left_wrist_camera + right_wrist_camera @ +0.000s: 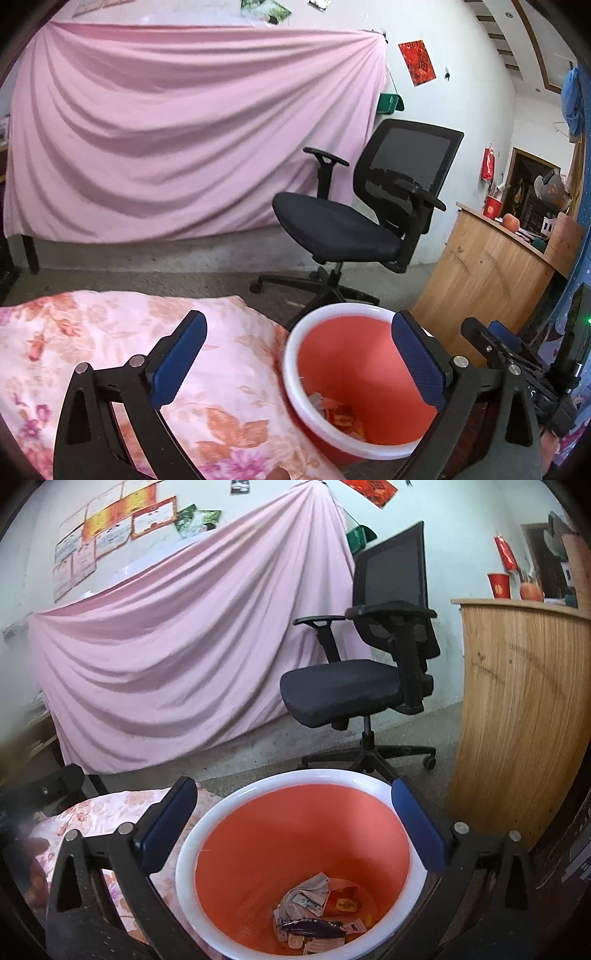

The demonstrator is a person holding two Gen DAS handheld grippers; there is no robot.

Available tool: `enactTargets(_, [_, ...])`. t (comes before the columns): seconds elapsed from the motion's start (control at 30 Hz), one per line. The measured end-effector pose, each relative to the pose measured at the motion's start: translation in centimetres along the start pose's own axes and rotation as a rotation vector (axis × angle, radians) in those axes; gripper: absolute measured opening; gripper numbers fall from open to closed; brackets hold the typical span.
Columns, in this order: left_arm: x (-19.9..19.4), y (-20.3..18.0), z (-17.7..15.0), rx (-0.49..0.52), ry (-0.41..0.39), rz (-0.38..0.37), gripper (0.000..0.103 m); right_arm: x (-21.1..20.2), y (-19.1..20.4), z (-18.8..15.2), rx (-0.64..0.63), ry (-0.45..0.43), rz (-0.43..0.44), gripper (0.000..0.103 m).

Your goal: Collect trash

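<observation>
An orange bin with a white rim stands on the floor. At its bottom lie several wrappers, one of them dark purple. My right gripper hangs over the bin's mouth, open, with nothing between its blue pads. In the left wrist view the same bin is at lower right, with wrappers inside. My left gripper is open and holds nothing; it straddles the bin's left rim and the floral cloth. The right gripper shows at the far right of that view.
A floral cloth covers a surface left of the bin. A black office chair stands behind the bin. A wooden counter rises on the right. A pink sheet hangs along the back wall.
</observation>
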State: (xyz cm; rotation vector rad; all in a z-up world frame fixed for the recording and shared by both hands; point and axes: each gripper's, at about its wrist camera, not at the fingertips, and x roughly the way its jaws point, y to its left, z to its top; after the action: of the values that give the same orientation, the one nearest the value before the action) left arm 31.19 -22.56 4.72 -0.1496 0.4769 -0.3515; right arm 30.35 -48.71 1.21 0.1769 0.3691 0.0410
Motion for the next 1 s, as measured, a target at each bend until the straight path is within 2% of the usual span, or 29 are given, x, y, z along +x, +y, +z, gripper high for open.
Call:
enactTargets(0.33, [-5.0,1.1,-0.7,0.043,-0.062,0.06,0.1,-3.3,2.9,-0.2,-0.038,-0.044,0.011,0.103])
enactTargets(0.5, [-7.6,2.1,-1.5,0.033,-0.087,0.078,0.101,-5.0,4.5,-0.9,-0.041,-0.054,0.018,0.103])
enactTargets(0.8, [-13.0,4.1,-4.2,0.045,-0.129,0.139,0.101,-9.4,7.9,-3.0,-0.076,-0.104,0.013,0.103])
enactTargets(1.0, [-16.0,5.7,-6.2,0.028,-0.132,0.179,0.101,-12.4,9.4,-4.7,-0.045,-0.141,0.005,0.103])
